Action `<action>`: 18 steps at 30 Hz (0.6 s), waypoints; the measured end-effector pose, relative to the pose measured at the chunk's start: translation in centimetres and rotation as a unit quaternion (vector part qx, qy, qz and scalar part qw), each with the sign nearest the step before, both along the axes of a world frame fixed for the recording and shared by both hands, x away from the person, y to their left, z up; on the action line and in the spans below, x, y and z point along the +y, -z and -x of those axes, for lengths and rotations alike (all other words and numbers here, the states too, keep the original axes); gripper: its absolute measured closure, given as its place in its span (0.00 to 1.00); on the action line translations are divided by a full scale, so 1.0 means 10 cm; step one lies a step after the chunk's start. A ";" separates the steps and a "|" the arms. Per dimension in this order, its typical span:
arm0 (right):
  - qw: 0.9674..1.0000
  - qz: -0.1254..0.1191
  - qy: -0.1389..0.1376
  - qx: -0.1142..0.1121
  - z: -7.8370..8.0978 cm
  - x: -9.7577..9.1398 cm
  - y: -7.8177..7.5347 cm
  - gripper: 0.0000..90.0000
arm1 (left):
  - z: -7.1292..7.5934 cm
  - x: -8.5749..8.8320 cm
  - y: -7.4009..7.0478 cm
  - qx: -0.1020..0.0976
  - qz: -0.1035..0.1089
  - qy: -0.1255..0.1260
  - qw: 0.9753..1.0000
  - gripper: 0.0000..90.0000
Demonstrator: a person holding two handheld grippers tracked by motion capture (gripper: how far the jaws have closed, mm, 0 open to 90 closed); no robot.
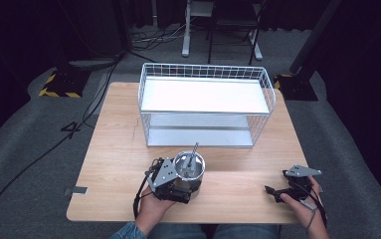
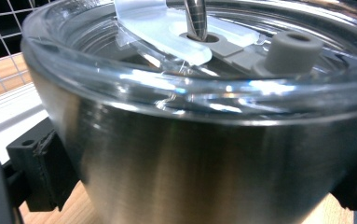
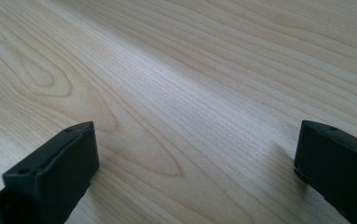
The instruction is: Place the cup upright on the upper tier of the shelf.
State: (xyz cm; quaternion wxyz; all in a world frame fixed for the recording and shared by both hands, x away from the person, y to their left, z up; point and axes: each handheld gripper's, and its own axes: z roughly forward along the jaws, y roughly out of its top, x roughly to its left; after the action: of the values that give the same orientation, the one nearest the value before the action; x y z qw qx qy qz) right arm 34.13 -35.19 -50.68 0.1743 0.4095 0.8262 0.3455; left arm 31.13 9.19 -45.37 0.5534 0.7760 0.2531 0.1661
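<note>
One pale wooden table stands on grey carpet, dark room around.

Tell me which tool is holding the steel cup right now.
The left tool: its jaws sit on either side of the steel cup. The right tool is open over bare table.

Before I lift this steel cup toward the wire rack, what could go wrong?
1. The left hand-held gripper clamps the steel cup on its smooth, curved wall, so it may slip or tilt.
2. A metal straw stands up through the clear lid; it could catch the wire rack on a low shelf opening.
3. The right hand-held gripper lies open on the table, too far to steady the cup.
</note>
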 end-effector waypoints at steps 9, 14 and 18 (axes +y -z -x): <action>1.000 0.000 0.000 0.000 0.00 0.00 0.00 0.00 | -0.01 0.00 -0.04 0.008 -0.011 0.004 1.000 0.04; 1.000 0.000 0.000 0.000 0.00 0.00 0.00 0.00 | -0.02 0.01 -0.09 0.008 -0.024 0.005 1.000 0.04; 1.000 0.001 0.000 0.000 0.00 0.00 0.00 0.00 | -0.03 0.03 -0.15 0.009 -0.021 0.005 1.000 0.04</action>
State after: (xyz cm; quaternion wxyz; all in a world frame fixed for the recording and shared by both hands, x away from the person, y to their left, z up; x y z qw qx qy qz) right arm 34.14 -35.20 -50.68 0.1749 0.4093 0.8263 0.3452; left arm 31.45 9.53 -43.84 0.5356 0.7901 0.2505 0.1618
